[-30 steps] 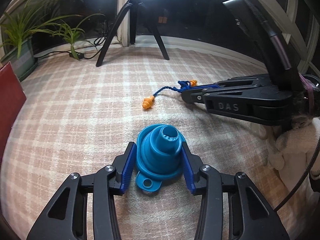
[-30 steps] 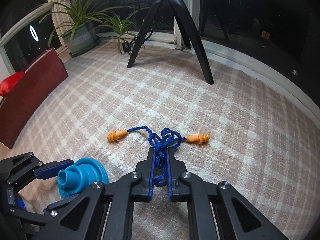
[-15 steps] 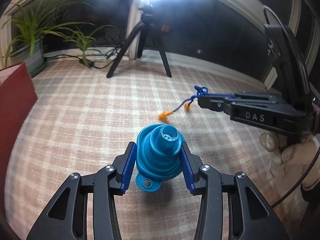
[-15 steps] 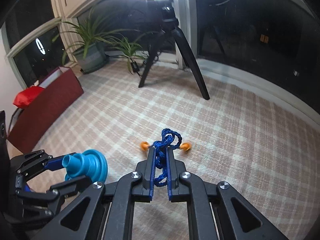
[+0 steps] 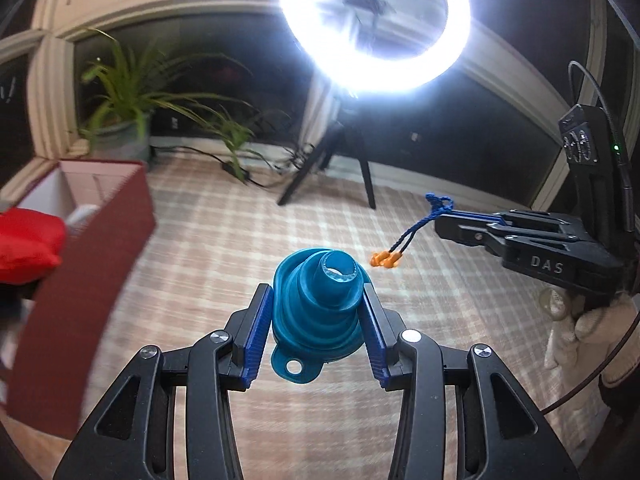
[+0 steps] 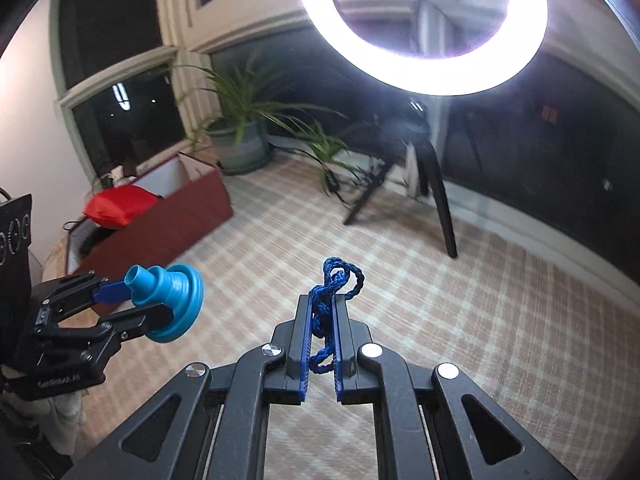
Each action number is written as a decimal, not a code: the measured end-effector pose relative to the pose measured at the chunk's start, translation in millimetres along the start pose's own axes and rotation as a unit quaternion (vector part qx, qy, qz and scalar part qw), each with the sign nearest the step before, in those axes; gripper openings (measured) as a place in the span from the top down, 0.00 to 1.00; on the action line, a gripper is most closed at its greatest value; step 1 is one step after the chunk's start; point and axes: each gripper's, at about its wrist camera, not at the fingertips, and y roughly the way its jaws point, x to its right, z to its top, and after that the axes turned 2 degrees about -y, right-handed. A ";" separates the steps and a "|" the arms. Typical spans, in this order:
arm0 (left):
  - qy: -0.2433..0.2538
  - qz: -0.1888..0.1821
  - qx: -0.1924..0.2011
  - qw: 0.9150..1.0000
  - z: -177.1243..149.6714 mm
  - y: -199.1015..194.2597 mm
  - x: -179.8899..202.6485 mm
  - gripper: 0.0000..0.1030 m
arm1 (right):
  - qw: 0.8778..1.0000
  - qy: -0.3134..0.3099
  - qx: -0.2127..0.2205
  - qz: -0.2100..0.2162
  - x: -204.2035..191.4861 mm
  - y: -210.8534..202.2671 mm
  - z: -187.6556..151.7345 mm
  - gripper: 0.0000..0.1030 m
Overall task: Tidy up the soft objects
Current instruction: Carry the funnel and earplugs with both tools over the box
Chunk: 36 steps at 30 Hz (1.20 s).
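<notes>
My left gripper (image 5: 318,300) is shut on a blue collapsible silicone funnel (image 5: 320,304) and holds it in the air above the checked cloth; the funnel also shows at the left of the right wrist view (image 6: 168,300). My right gripper (image 6: 323,312) is shut on the blue cord of a pair of orange earplugs (image 6: 326,312). In the left wrist view the cord (image 5: 416,228) hangs from the right gripper (image 5: 444,220) with both orange plugs (image 5: 385,259) dangling clear of the cloth.
A dark red open box (image 5: 84,264) stands at the left with a red soft object (image 5: 24,244) on its rim; it also shows in the right wrist view (image 6: 160,224). A ring light (image 5: 372,24) on a tripod (image 5: 332,168) and potted plants (image 5: 124,120) stand at the back.
Both grippers have risen off the cloth with their loads. The earplugs left the cloth and now hang. The views tilted up, bringing the red box and ring light into sight.
</notes>
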 end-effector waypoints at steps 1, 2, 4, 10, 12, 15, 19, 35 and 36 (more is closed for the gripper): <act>-0.001 0.002 0.004 1.000 0.8 -4.4 -3.4 0.60 | 1.000 -0.003 0.003 0.003 -5.2 -3.1 3.0 0.92; -0.002 0.005 0.008 1.000 1.9 -11.5 -8.3 0.60 | 1.000 -0.007 0.007 0.006 -12.1 -6.4 6.8 0.92; -0.005 0.008 0.016 1.000 2.9 -24.4 -16.0 0.60 | 1.000 -0.015 0.013 0.014 -27.7 -12.0 15.6 0.92; -0.010 0.025 0.042 0.999 10.6 -64.7 -49.9 0.60 | 0.998 -0.041 0.027 0.035 -73.7 -16.2 41.0 0.92; -0.015 0.033 0.046 0.998 13.5 -74.0 -64.3 0.60 | 0.997 -0.046 0.032 0.046 -89.8 -13.7 52.1 0.92; -0.023 0.046 0.050 0.997 18.7 -86.2 -88.5 0.60 | 0.996 -0.054 0.040 0.061 -112.8 -6.7 68.5 0.92; -0.029 0.057 0.049 0.997 31.4 -97.1 -121.2 0.60 | 0.994 -0.058 0.043 0.080 -142.7 12.4 94.3 0.92; -0.053 0.051 -0.047 0.996 107.3 -51.4 -240.9 0.60 | 0.994 -0.030 -0.007 0.105 -213.1 132.5 166.1 0.92; -0.057 0.047 -0.054 0.996 109.5 -46.0 -243.9 0.60 | 0.994 -0.029 -0.012 0.104 -214.8 139.0 167.7 0.92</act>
